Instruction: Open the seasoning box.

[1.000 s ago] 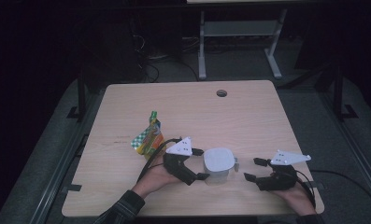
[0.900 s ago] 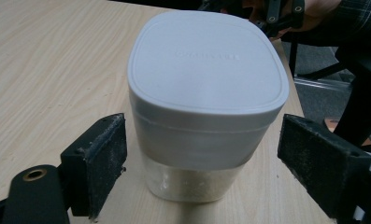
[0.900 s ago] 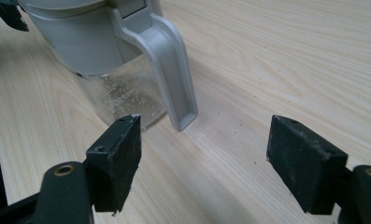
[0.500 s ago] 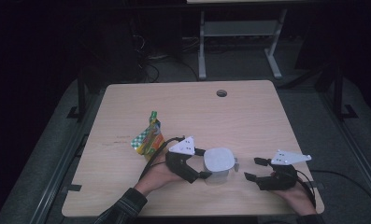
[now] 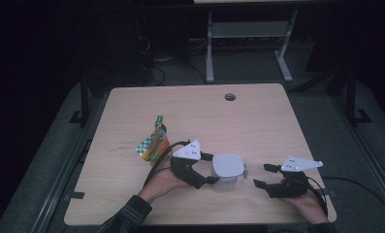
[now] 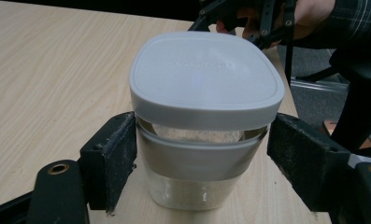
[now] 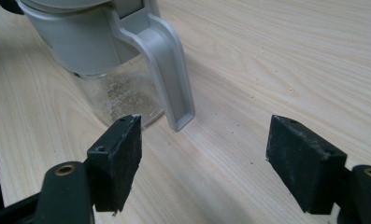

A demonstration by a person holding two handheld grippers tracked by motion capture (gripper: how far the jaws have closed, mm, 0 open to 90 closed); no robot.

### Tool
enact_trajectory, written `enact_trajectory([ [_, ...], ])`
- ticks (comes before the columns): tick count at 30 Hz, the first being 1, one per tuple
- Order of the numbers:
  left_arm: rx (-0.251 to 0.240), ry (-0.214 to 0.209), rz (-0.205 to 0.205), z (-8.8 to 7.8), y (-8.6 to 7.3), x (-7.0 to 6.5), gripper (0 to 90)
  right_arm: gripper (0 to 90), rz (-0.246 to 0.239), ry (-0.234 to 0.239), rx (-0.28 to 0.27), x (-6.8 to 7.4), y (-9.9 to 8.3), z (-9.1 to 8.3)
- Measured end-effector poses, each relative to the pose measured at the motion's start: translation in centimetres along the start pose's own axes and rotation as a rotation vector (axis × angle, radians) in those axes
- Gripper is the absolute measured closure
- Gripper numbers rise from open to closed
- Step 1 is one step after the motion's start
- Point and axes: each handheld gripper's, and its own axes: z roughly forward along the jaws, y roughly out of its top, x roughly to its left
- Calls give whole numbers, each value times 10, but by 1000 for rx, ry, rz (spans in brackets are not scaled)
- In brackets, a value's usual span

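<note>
A clear container (image 5: 227, 167) with a grey-white square lid (image 6: 206, 79) and a grey side handle (image 7: 171, 79) stands near the table's front edge. My left gripper (image 5: 212, 169) reaches in from the container's left, and its jaws have just been closing with the container between them. In the left gripper view both pads (image 6: 113, 158) touch the grey band under the lid. My right gripper (image 5: 262, 175) rests to the container's right, open and empty. In the right gripper view the handle hangs just beyond the right gripper (image 7: 204, 154). A pale residue shows inside the container.
A green, yellow and orange snack pouch (image 5: 153, 144) lies left of the left hand on the wooden table (image 5: 190, 111). A round cable hole (image 5: 230, 97) sits near the far edge. A metal stand (image 5: 248, 34) rises from the floor beyond the table.
The left gripper's jaws have drawn in against the container's sides. Both hands and the container stay where they were.
</note>
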Motion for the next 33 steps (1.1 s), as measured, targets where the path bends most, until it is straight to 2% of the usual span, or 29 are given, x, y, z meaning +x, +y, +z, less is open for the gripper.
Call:
enact_trajectory([
  [13,-32,-12,-13,-11,10,-1,351,265,0,-1,-4,0,1,0],
  [18,-37,-17,-5,-12,14,-2,394,265,1,1,-3,0,1,0],
  [20,-39,-21,3,-12,16,-2,453,265,2,1,-2,0,1,1],
  [21,-42,-23,1,-12,16,-3,453,265,1,1,-2,0,1,1],
  [27,-55,-14,6,-13,20,-2,688,265,-1,0,-2,0,1,1],
  [28,-56,-13,8,-14,21,-2,688,265,-1,0,-2,0,1,1],
  [33,-81,-20,8,-17,26,-1,854,265,-1,0,-1,-1,0,1],
])
